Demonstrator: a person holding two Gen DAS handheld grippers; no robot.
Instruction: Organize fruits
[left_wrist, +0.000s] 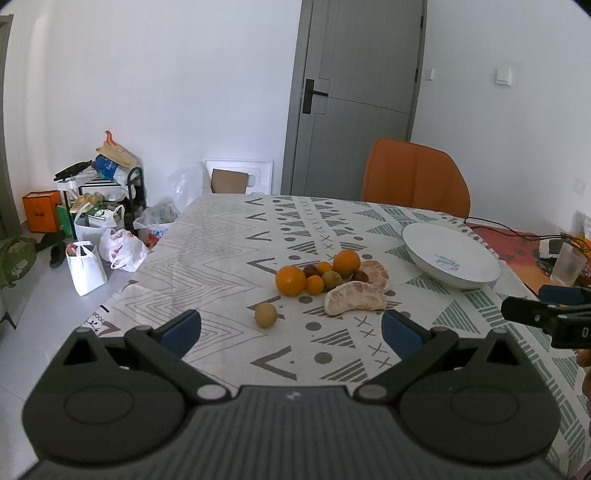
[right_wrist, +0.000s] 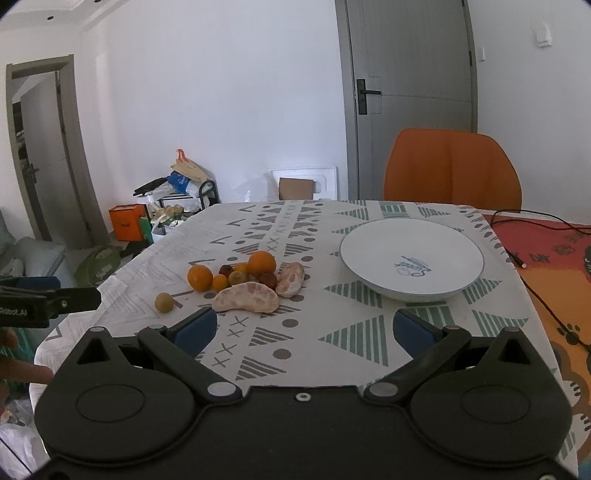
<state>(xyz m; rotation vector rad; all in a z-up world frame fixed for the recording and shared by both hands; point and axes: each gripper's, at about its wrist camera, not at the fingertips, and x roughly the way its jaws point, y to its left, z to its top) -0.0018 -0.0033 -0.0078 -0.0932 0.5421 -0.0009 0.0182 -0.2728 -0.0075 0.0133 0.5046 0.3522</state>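
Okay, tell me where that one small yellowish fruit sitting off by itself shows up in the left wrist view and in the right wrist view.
Left wrist view: the lone yellowish fruit lies just left of centre, in front of the fruit pile, between the open fingers.
Right wrist view: the same fruit lies left of centre, at the pile's left end, near the table edge.
Shared landmark: the white plate, right of the pile in both views.

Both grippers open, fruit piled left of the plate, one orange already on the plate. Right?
Not quite. The white plate holds nothing, as the right wrist view shows. All the fruit pile sits on the tablecloth left of it. The left gripper and right gripper are open.
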